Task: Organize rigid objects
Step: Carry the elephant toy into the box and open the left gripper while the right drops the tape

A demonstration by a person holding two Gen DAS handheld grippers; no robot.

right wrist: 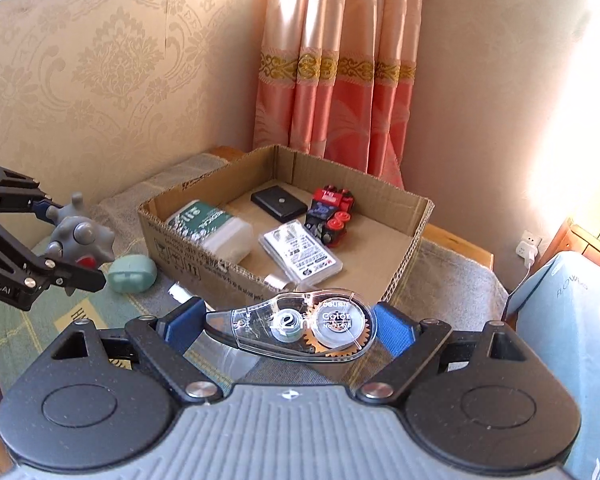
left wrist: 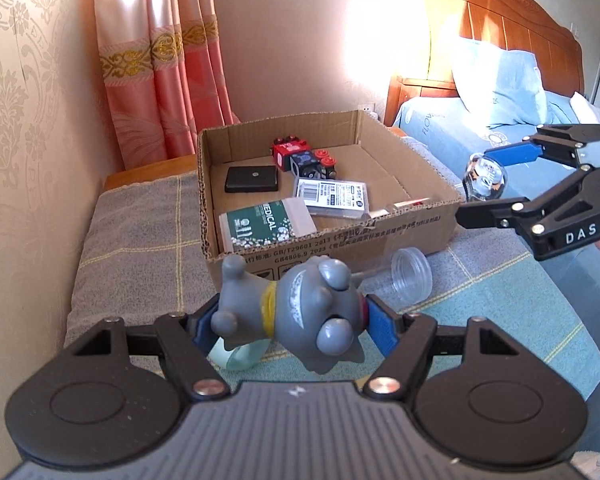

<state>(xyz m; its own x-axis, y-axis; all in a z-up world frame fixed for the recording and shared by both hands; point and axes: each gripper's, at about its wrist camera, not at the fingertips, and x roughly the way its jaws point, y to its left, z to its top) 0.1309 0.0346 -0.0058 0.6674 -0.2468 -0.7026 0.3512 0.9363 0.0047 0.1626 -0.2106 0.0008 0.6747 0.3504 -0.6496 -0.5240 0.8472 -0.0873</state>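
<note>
I have both tools loaded. My left tool [left wrist: 290, 322] is clamped across a grey toy figure [left wrist: 300, 312], its blue pads pressing the flanks so the stubby legs and head stick out free; holding it sideways by the widest, firmest part looks like the way to keep those knobbly limbs from slipping. It reads as smooth moulded vinyl or hard rubber, rounded all over, with a yellow band at the neck.

My right tool [right wrist: 290, 330] grips a correction tape dispenser [right wrist: 300, 330] end to end, nose at one pad and rounded tail at the other. Its shell is clear hard plastic, teardrop shaped, with a toothed brass-coloured wheel and white reels showing through. The long grip keeps the thin flat faces clear of pressure, I judge.

Ahead of both tools sits the cardboard box [right wrist: 404, 248], open-topped, corrugated, with rough torn edges. It already holds a flat black case [right wrist: 279, 202], a red and black toy train [right wrist: 330, 214], a clear-cased card pack [right wrist: 302, 254] and a green and white packet [right wrist: 208, 226], so I take it as the collecting place.

Under my left tool, on the counter's checked woven cloth [left wrist: 140, 248], lie a pale green rounded case [right wrist: 133, 274] and, just beyond the figure, a clear plastic jar [left wrist: 410, 280] tipped on its side; both are not yet boxed. Each held piece hangs short of the box's near wall.
</note>
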